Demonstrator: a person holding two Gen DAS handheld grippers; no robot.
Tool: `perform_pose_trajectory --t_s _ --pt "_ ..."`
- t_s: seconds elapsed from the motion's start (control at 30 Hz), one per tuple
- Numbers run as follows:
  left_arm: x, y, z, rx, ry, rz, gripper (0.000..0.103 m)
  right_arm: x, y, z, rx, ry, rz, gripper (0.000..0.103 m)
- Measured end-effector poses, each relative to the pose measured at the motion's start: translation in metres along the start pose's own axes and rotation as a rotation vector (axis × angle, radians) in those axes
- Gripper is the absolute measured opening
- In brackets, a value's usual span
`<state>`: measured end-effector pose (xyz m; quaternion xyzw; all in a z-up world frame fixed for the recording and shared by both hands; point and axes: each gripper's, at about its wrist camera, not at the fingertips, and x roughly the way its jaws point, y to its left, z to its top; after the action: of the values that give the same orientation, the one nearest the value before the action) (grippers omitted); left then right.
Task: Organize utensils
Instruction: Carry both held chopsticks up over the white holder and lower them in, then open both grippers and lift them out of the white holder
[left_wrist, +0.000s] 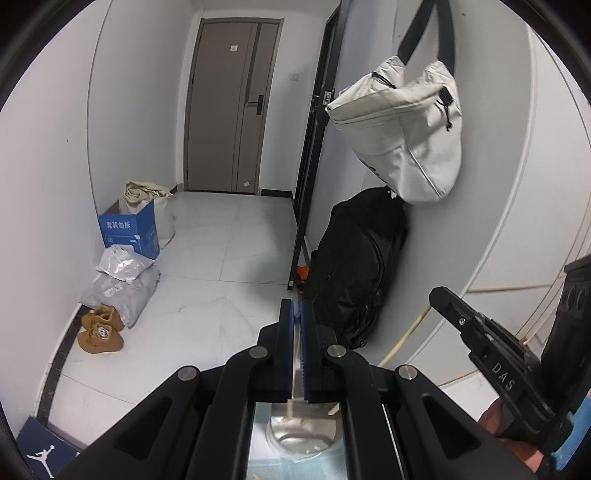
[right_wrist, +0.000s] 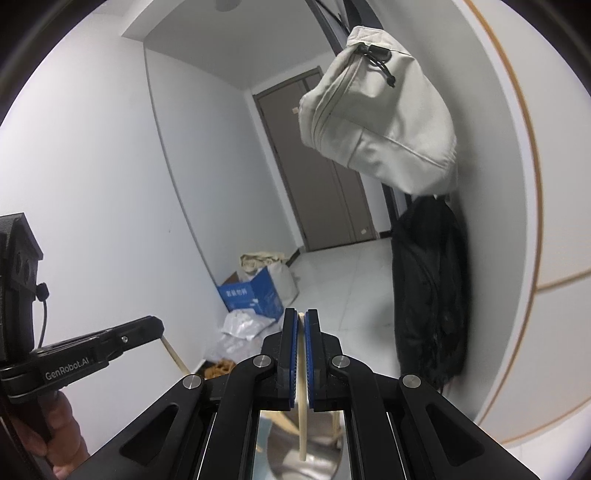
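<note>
My left gripper (left_wrist: 296, 306) is shut on a pale wooden chopstick (left_wrist: 291, 408) that hangs down between its blue pads. Below it stands a shiny round holder (left_wrist: 295, 439) with more chopsticks leaning inside. My right gripper (right_wrist: 301, 314) is also shut on a chopstick (right_wrist: 303, 424), whose lower end dangles over the same holder (right_wrist: 317, 461). Each gripper shows in the other view: the right gripper (left_wrist: 439, 295) at the right with its chopstick (left_wrist: 402, 336), the left gripper (right_wrist: 159, 326) at the left with its chopstick (right_wrist: 175, 354). Both are raised above the holder.
A white bag (left_wrist: 406, 129) hangs on the wall over a black bag (left_wrist: 354, 266) on the floor. A blue box (left_wrist: 129, 229), grey parcels (left_wrist: 122, 280) and brown shoes (left_wrist: 101, 328) line the left wall. A brown door (left_wrist: 229, 110) closes the hallway's far end.
</note>
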<state>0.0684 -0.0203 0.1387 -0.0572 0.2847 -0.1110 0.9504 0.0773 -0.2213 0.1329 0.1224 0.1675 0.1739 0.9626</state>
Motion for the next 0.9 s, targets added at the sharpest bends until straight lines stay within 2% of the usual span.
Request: perform_pose_trajectory --t_s 0.2,0.47,0.9 --pt "0.021 -0.002 0.013 -0.015 0.005 -0.017 0.000 0.027 -0.004 0.009 -0.011 -0.005 -0.014 0.003" --pt "0.054 -0.007 0.008 0.001 0.057 -0.048 0.000 0.056 -0.021 0.002 0.007 0.023 -0.033 0.003" --pt "0.087 0.000 -0.019 0.008 0.179 -0.082 0.000 0.075 -0.026 -0.040 -0.034 0.125 -0.020 0.003"
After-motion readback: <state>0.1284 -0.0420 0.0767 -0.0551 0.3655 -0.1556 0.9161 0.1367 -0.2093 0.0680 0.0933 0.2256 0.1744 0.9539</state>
